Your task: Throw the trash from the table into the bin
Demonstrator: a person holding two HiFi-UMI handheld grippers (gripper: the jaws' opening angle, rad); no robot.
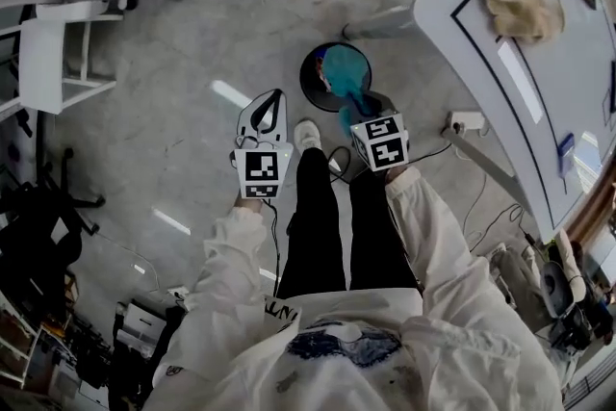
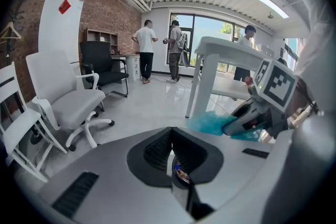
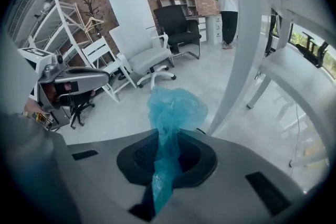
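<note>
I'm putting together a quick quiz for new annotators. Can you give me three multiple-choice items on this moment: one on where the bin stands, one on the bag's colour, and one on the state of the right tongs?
1. Where does the bin stand?
A. on the floor
B. on a chair seat
C. on a shelf

2. What colour is the bag?
A. red
B. yellow
C. teal-blue

3. In what state are the tongs of the right gripper?
A. wide open and empty
B. shut on the bag
C. shut on a glove

Answers:
1. A: the head view shows the black bin on the grey floor, just ahead of the person's shoe and beside the table.
2. C: the bag is teal-blue in all three views.
3. B: the right gripper view shows the tongs pinched on the bag's neck.
</note>
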